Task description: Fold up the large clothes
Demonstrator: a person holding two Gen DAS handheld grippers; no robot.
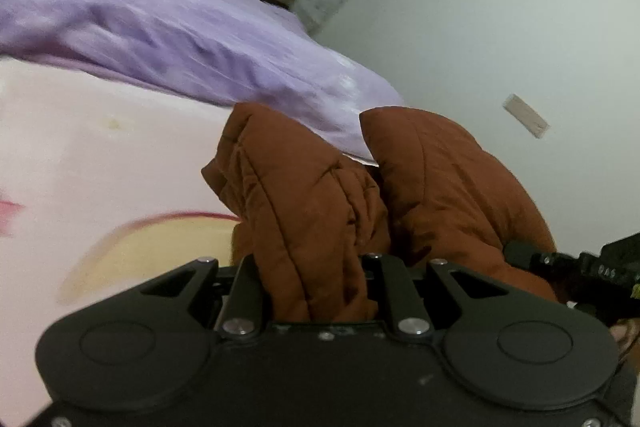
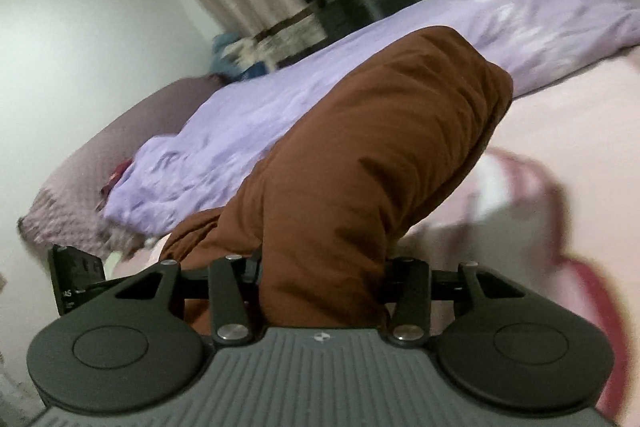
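Brown quilted puffer jacket (image 1: 316, 211) bunches between both jaws: left hand-held gripper (image 1: 316, 279) clamps a thin fold, right hand-held gripper (image 2: 324, 267) grips a thick roll above the pink bed sheet (image 2: 560, 115)

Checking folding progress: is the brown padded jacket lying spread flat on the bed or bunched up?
Bunched up. The brown padded jacket rises in thick folds, pinched in both the left gripper and right gripper.

The brown jacket (image 1: 316, 227) is matt, padded, quilted cloth with stitched seams. The purple blanket (image 2: 280, 115) is thin, creased cloth with a slight sheen, and the pink sheet (image 1: 100, 155) looks smooth and matt. The left gripper (image 1: 316, 267) is matt black plastic with shiny metal screws.
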